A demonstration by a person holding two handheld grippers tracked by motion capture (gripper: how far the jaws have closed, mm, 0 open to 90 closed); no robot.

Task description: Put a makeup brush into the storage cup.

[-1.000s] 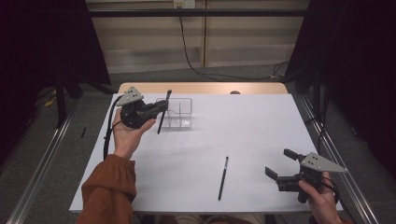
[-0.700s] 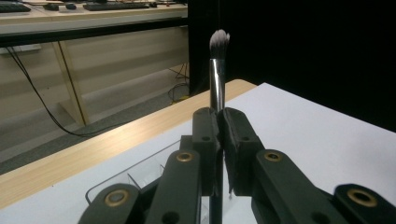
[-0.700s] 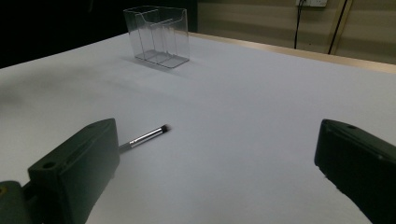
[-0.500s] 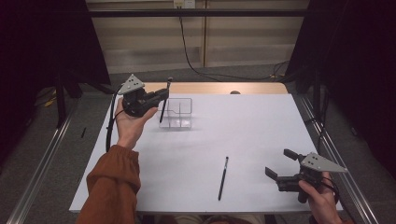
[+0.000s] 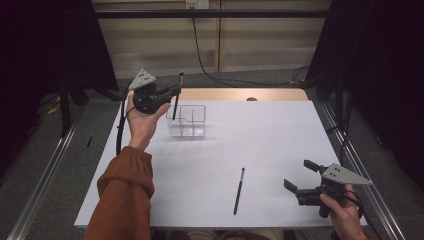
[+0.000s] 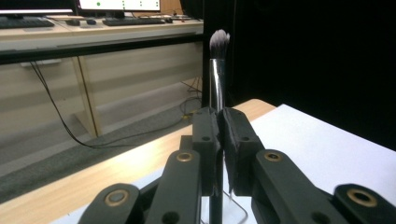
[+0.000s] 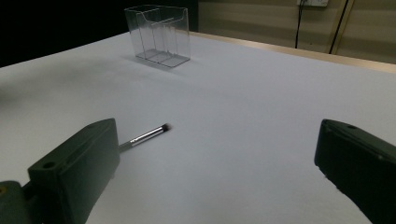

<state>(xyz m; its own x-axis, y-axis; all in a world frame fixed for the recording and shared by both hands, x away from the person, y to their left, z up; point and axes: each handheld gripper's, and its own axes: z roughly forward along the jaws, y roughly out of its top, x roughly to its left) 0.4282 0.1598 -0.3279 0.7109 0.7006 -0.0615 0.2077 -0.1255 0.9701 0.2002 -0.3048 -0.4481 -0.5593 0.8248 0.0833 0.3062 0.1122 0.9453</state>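
Note:
My left gripper (image 5: 173, 91) is raised at the far left of the table, shut on a slim black makeup brush (image 5: 175, 107). The brush stands nearly upright with its bristles on top. Its lower end hangs over the left part of a clear acrylic organizer (image 5: 188, 121). In the left gripper view the jaws (image 6: 219, 122) pinch the brush's handle (image 6: 216, 77) just under the metal ferrule. A second black brush (image 5: 239, 190) lies flat on the white sheet near the front. My right gripper (image 5: 306, 176) rests at the front right, open and empty, to the right of the lying brush (image 7: 148, 135).
A white sheet (image 5: 280, 135) covers the table, with a strip of wooden tabletop (image 5: 240, 94) at the back. Metal rails (image 5: 360, 165) run along both sides. The organizer (image 7: 159, 33) stands far off in the right gripper view. A cable (image 5: 200, 55) hangs behind the table.
My left gripper has carried the upright brush upward and farther back, bringing it over the organizer's left side. The right gripper and the lying brush have stayed put.

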